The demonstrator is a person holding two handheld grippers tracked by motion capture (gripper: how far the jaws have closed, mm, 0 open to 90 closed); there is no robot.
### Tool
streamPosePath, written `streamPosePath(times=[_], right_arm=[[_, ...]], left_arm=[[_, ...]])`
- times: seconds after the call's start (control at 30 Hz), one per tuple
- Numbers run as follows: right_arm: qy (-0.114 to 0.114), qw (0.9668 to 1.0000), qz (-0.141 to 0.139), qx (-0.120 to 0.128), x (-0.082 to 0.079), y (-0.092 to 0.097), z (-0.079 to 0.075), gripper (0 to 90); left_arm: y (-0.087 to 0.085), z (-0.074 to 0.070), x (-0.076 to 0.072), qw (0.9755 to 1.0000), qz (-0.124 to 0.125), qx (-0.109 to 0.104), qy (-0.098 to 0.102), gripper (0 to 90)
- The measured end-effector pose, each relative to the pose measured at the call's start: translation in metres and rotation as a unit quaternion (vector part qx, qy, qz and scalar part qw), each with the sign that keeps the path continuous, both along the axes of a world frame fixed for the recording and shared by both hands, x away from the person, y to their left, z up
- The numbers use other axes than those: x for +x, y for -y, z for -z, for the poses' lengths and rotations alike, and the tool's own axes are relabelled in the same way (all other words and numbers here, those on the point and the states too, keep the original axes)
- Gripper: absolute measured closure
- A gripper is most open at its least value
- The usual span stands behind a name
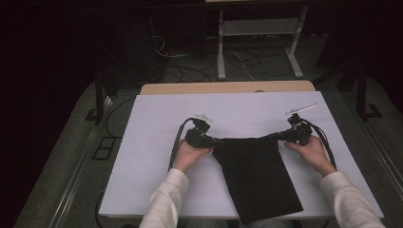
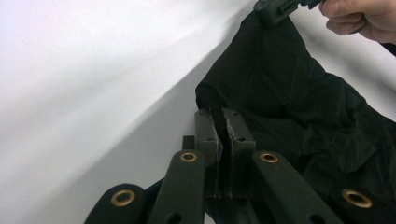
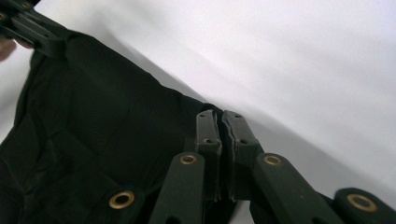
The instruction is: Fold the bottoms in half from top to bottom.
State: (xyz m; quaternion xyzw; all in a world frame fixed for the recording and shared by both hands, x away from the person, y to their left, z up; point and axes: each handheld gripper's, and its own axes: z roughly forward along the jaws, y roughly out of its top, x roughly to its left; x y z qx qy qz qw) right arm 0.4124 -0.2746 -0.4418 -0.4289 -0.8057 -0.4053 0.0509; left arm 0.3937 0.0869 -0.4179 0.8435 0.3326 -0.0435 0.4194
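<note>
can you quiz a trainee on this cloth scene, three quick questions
1. True or false: both grippers are shut on the black cloth.
2. Which part of the cloth hangs over the near edge of the white table: A the pinched top edge, B the bottom end, C none of it?
3. What does the left gripper pinch between its jaws?

Key:
1. True; the right gripper pinches the other top corner.
2. B.
3. A top corner of the black cloth.
</note>
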Motion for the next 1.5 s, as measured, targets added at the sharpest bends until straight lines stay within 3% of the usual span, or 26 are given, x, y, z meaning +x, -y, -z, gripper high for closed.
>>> streamPosePath(times=[0.47,0.6,1.17,1.5], right_arm=[[0.005,0.9993,0.031,0.018,0.012,-0.011,-0.003,84.3],[0.008,0.9992,0.037,0.014,0.016,-0.015,-0.006,84.3],[0.002,0.9976,0.067,0.018,0.041,-0.026,0.003,84.3],[0.015,0.9974,0.07,0.005,0.06,-0.035,-0.007,84.3]], left_arm=[[-0.009,-0.019,0.028,0.9997,0.0,0.017,0.019,85.1],[-0.013,-0.019,0.034,0.9997,-0.009,0.009,0.022,85.1],[-0.018,-0.022,0.071,0.9986,-0.003,0.031,0.043,85.1],[-0.025,-0.023,0.093,0.998,-0.014,0.034,0.051,85.1]])
